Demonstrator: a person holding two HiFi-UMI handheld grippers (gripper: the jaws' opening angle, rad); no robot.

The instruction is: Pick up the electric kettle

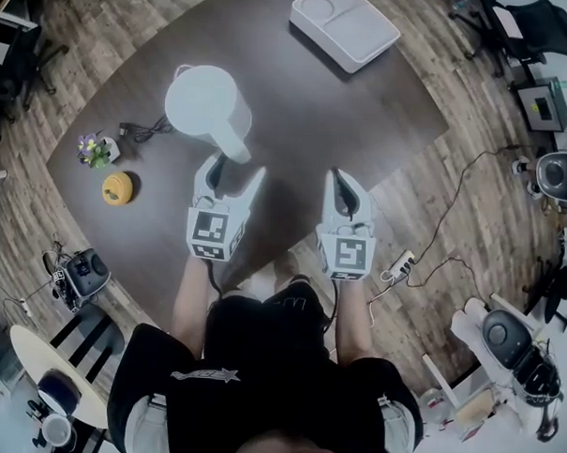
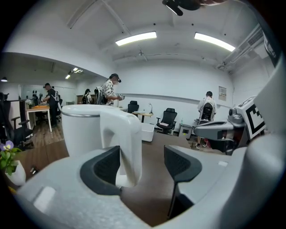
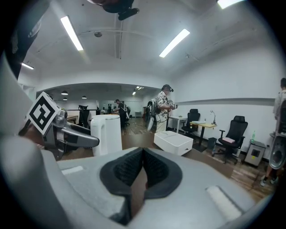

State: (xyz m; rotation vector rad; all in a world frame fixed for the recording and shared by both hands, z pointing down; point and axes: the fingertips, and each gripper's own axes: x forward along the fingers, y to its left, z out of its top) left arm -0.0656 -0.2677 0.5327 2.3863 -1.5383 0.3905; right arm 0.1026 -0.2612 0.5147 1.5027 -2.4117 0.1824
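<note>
Handle of electric kettle (image 1: 206, 108) standing just ahead of left gripper (image 1: 237, 170), jaws parted, bare table (image 1: 307, 109) lying open rightward, cable (image 1: 145, 129) and flower pot (image 1: 99, 150) crowding the kettle's left.

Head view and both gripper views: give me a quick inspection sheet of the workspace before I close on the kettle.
Surface: dark table, mostly bare.
Job's things: white kettle upright, handle toward the person.
Clutter: white tray, yellow object, small flower pot.
Grippers: left tongs open, handle between pads; right tongs shut, empty.
Cables: black cord beside kettle; power strip on floor.
Surroundings: office chairs, people at desks.
</note>
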